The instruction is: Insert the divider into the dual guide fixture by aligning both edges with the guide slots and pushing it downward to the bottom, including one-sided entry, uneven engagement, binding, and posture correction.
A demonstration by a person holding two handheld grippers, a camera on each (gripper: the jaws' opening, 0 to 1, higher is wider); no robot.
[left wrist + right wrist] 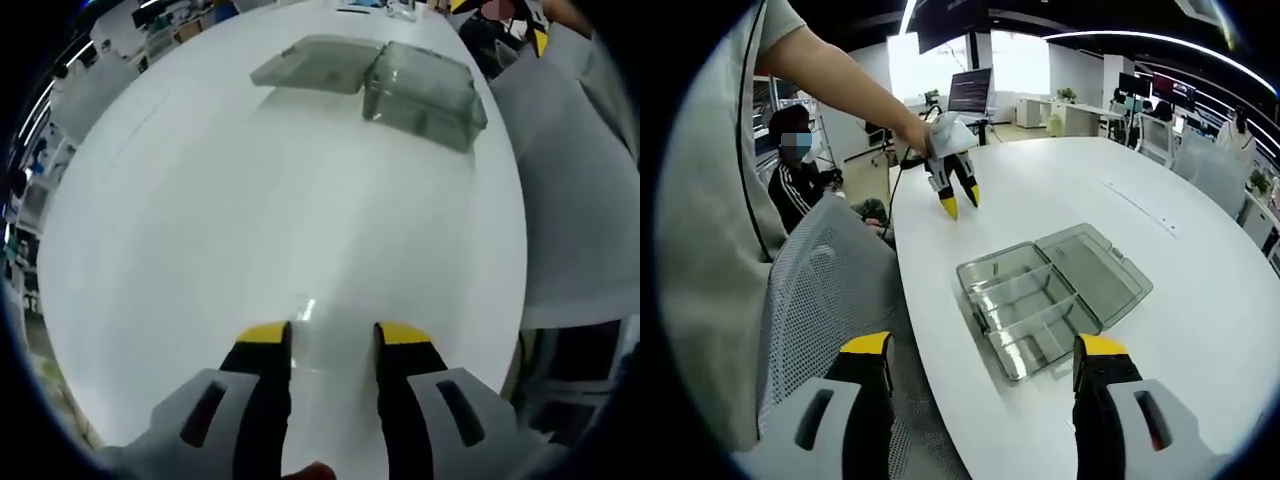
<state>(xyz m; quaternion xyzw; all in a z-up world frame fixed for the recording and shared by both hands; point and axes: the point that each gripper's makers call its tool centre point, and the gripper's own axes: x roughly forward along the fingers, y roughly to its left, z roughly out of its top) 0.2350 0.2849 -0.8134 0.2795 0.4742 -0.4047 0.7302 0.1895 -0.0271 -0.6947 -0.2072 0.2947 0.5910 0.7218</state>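
The clear compartment box (1052, 298) lies lid-open on the white worktop (1200, 250), its slots too faint to tell divider from fixture. The left hand-held gripper (960, 203) hangs part open and empty, well behind the box. The right hand-held gripper (985, 347) gapes wide, empty, with the box's near corner between its tips.

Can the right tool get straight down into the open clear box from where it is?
Probably yes. The right tool hangs open just short of the clear box, whose lid lies folded flat, leaving the compartments uncovered. The left tool sits farther back over the table, out of the path.
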